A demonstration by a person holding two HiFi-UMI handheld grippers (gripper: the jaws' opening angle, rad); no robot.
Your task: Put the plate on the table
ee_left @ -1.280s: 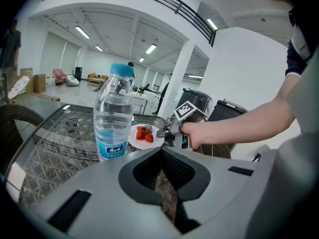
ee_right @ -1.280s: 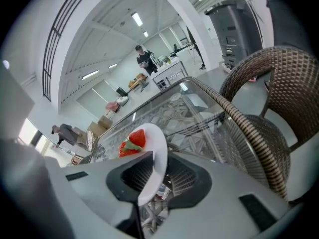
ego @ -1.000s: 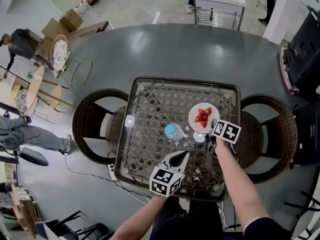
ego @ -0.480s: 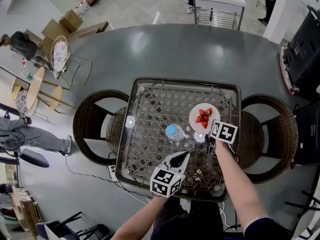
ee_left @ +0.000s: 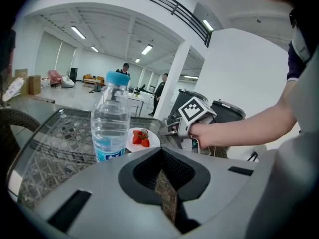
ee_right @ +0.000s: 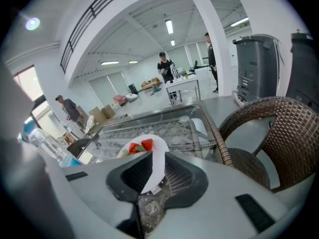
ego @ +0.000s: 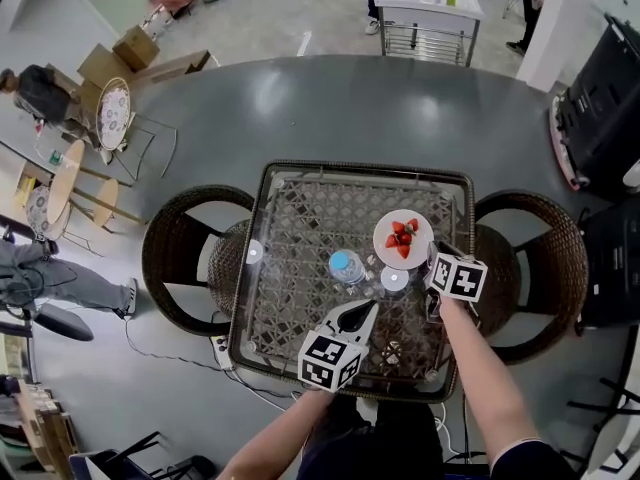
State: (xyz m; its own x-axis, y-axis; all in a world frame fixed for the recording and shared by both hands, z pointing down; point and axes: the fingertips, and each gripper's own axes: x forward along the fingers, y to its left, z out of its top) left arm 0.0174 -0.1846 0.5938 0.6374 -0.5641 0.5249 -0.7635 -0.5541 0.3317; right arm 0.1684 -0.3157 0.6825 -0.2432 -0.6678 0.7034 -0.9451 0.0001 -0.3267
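Note:
A white plate with strawberries lies flat on the glass-topped wicker table, towards its right side. My right gripper is at the plate's near right edge. In the right gripper view the plate's rim stands between the parted jaws of that gripper, with a gap on each side. My left gripper hovers over the table's near middle, behind a water bottle. Its jaws stand slightly apart with nothing between them. From there the plate shows beyond the bottle.
A small clear glass stands between the bottle and the right gripper. Wicker chairs flank the table, one at the left and one at the right. People stand in the far room.
My right gripper has drawn back a little from the plate towards the table's near right. The plate, the bottle and the left gripper stay put.

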